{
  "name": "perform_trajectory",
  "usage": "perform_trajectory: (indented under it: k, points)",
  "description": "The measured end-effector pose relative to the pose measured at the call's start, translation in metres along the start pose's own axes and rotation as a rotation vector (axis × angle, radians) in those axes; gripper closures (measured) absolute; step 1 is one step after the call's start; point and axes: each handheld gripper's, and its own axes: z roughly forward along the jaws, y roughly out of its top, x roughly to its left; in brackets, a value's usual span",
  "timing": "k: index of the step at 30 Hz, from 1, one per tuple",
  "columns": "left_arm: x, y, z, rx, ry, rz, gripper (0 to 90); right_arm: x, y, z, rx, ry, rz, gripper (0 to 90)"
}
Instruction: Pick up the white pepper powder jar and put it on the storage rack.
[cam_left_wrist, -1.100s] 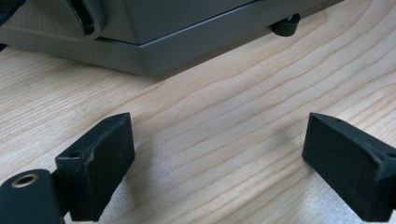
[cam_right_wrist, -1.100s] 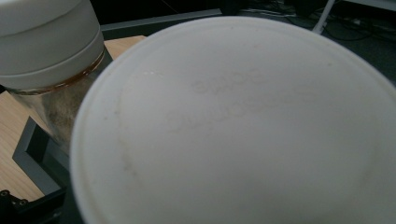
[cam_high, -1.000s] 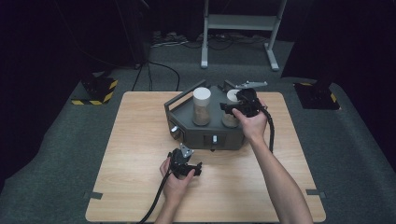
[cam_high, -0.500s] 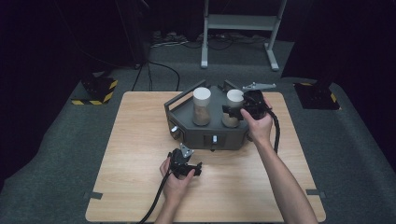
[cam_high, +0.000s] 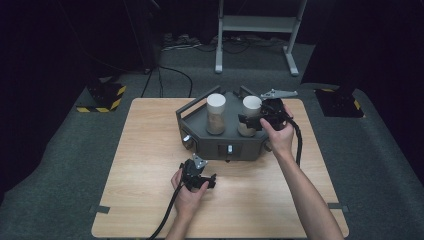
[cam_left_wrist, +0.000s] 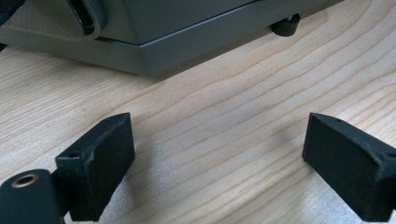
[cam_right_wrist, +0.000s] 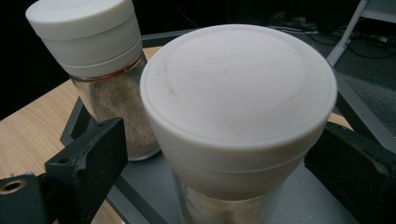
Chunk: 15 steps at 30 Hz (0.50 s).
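A grey stand (cam_high: 200, 141) on the wooden table (cam_high: 145, 155) carries two glass jars with white lids. The left jar (cam_high: 216, 114) (cam_right_wrist: 88, 51) holds tan powder. My right gripper (cam_high: 250, 120) (cam_right_wrist: 217, 144) reaches in from the right, and its jaws have just been opening. They now stand apart on either side of the right jar (cam_high: 251, 109) (cam_right_wrist: 238, 98), with a gap at the left jaw, so it is open. My left gripper (cam_high: 197, 167) (cam_left_wrist: 219, 140) rests low over bare wood in front of the stand (cam_left_wrist: 187, 37), open with nothing between its fingers.
Behind the table stands a metal frame (cam_high: 255, 25) with cables on the floor near it. Yellow-and-black striped blocks (cam_high: 102, 97) (cam_high: 340, 102) lie on the grey floor at both far corners. Bare wood stretches left of and in front of the stand.
My right gripper has drawn a little to the right and its jaws have spread; the right jar's white lid now shows in full. The left hand has kept still.
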Motion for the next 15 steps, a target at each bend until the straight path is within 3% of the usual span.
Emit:
perform_trajectory:
  k: [9,15]
  points:
    - [0.000,0.000,0.000,-0.003,0.001,-0.002,9.4,0.002,-0.006,-0.013,-0.014,0.023,-0.049,5.2]
    - [0.000,0.000,0.000,-0.003,0.000,-0.002,9.4,-0.005,-0.018,-0.023,-0.022,0.036,-0.035,5.9]
